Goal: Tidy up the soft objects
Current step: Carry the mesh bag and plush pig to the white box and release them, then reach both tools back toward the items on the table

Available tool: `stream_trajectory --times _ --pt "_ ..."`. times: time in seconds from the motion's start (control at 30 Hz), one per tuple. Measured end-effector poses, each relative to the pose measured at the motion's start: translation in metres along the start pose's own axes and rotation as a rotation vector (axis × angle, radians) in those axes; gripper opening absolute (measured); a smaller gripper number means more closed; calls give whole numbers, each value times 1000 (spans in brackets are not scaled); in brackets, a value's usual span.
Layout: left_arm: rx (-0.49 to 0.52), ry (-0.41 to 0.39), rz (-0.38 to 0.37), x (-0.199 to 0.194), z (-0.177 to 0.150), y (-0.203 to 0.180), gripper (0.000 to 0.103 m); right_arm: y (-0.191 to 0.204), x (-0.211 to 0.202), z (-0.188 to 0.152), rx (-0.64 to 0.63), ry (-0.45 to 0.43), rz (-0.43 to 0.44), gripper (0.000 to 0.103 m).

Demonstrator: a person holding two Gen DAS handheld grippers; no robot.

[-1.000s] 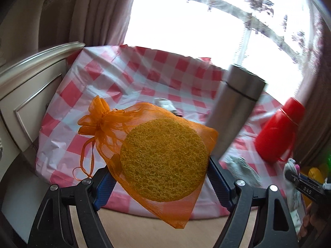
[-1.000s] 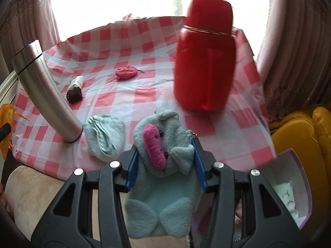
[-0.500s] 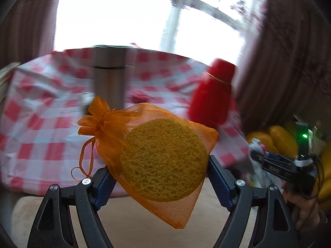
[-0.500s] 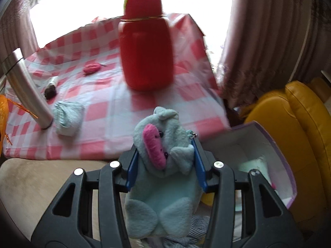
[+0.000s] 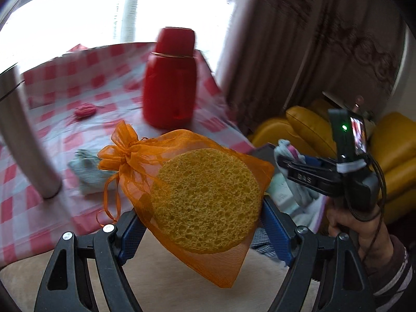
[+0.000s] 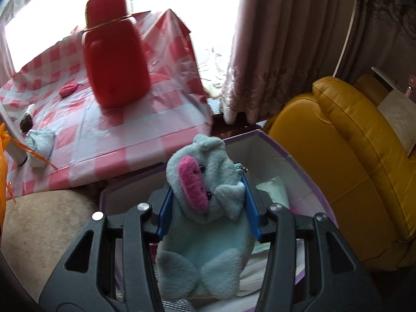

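Bright, overexposed window (image 5: 78, 7) behind a table covered with a red-and-white checked cloth (image 6: 135, 119). Patterned brownish curtains (image 6: 280, 41) hang to the right of the window. A mustard-yellow leather armchair (image 6: 348, 156) stands just beside the table's right end. A beige upholstered surface (image 6: 46, 223) lies in the foreground, below the table edge.
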State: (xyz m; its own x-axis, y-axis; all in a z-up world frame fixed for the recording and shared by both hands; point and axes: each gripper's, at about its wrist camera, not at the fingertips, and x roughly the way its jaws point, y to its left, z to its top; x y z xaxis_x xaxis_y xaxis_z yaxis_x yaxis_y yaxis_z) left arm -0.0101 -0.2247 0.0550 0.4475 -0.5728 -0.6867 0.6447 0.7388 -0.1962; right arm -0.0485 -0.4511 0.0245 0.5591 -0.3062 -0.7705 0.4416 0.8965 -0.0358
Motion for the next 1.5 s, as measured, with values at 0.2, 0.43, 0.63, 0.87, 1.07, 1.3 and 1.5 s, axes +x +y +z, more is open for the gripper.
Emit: stream_trajectory --times 0.2,0.43,0.63,0.87,1.07,1.3,1.5 --pt "65 27 -70 13 2 -32 82 -20 -3 3 46 -7 -26 58" --pt "85 78 -138 26 2 -42 85 -29 -1 4 85 5 -18 74" --pt "38 67 -124 19 1 -29 85 -22 -2 5 73 7 -3 75" --pt "-37 47 -84 3 -1 5 85 -8 -5 8 55 5 32 75" --pt "-162 8 -11 -25 -10 60 85 24 0 7 -1 32 81 75" --pt "-312 -18 63 -48 -27 120 85 91 -4 11 -134 46 192 75" --pt "-414 -40 95 -62 -38 160 85 155 -8 24 -248 43 275 76"
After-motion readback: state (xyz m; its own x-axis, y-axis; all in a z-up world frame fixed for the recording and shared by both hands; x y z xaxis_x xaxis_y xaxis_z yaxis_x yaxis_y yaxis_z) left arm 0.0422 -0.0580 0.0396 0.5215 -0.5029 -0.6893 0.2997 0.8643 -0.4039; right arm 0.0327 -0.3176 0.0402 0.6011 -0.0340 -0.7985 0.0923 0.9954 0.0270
